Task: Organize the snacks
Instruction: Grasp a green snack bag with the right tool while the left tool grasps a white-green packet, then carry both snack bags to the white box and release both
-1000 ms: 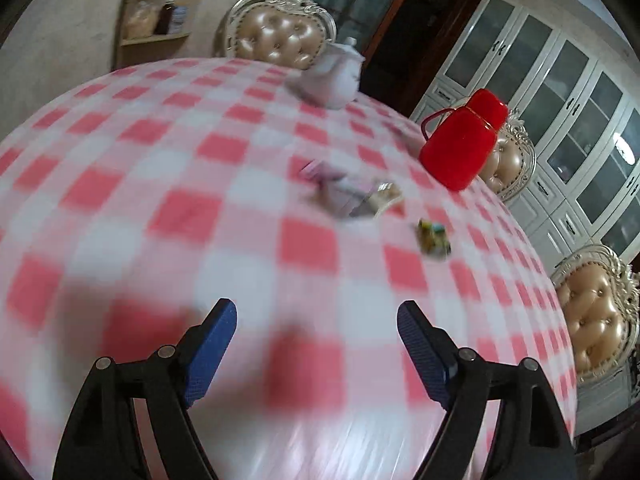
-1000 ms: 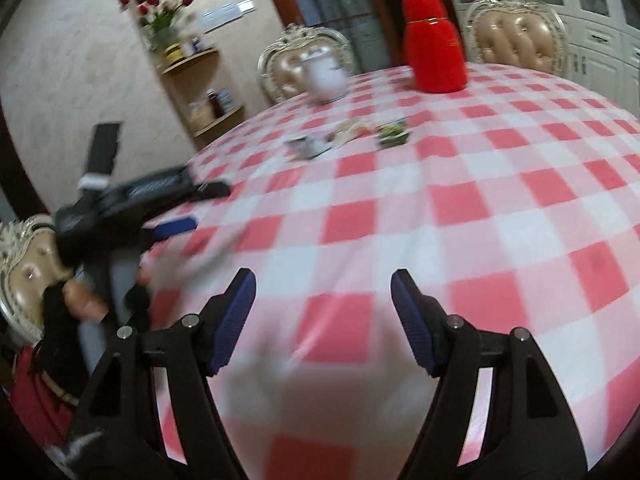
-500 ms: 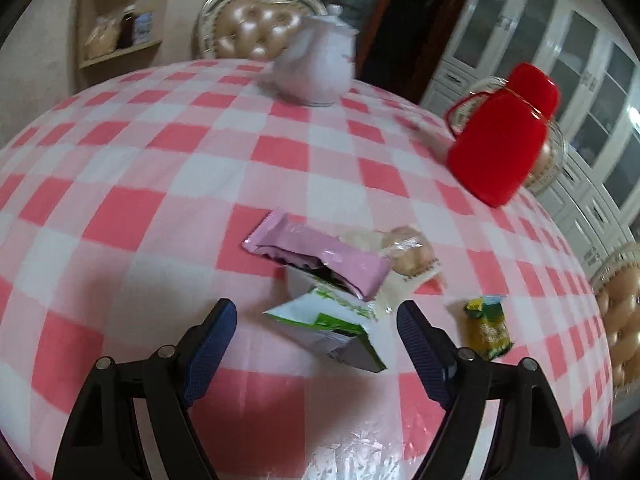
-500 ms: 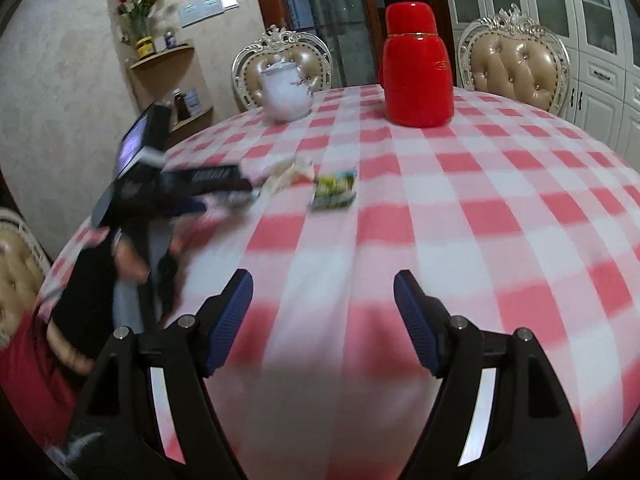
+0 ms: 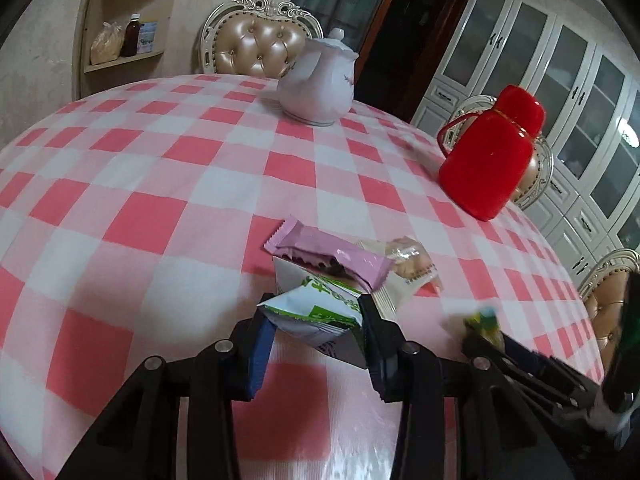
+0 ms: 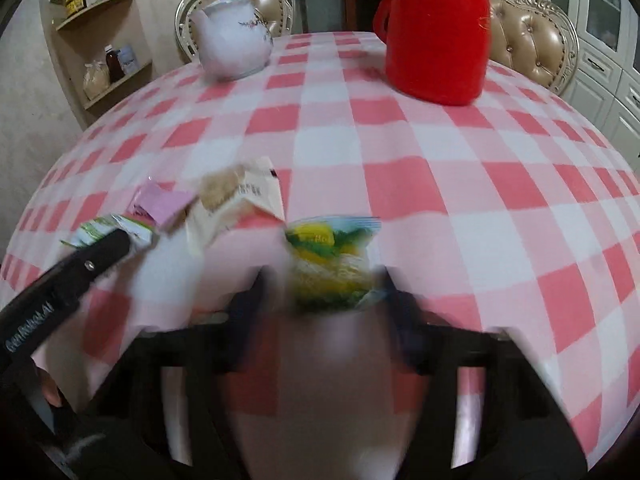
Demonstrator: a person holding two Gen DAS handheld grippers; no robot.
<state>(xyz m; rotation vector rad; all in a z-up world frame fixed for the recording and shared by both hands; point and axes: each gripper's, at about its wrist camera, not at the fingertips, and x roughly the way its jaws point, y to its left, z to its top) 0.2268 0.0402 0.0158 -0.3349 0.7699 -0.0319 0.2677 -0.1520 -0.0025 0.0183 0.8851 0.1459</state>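
Note:
Several snack packets lie on the checked tablecloth. In the left wrist view my left gripper [image 5: 316,320] has its jaws against both sides of a green-and-white packet [image 5: 316,312]. A pink packet [image 5: 328,256] and a beige biscuit packet [image 5: 408,272] lie just beyond it. In the right wrist view, which is blurred, my right gripper [image 6: 320,292] has its jaws on either side of a yellow-green packet [image 6: 332,260], and I cannot tell whether they touch it. The left gripper shows there too [image 6: 108,248], with the green-and-white packet [image 6: 104,230], the pink packet [image 6: 164,204] and the beige packet [image 6: 236,200].
A white teapot [image 5: 316,84] stands at the far side of the round table [image 5: 160,168], a red thermos jug [image 5: 488,152] to the right. Padded chairs [image 5: 256,48] ring the table. A corner shelf [image 5: 120,44] is on the left wall, white cabinets on the right.
Both grippers moved forward to the snacks. The left jaws narrowed onto the green-and-white packet. The right gripper reached the yellow-green packet and its jaws narrowed around it.

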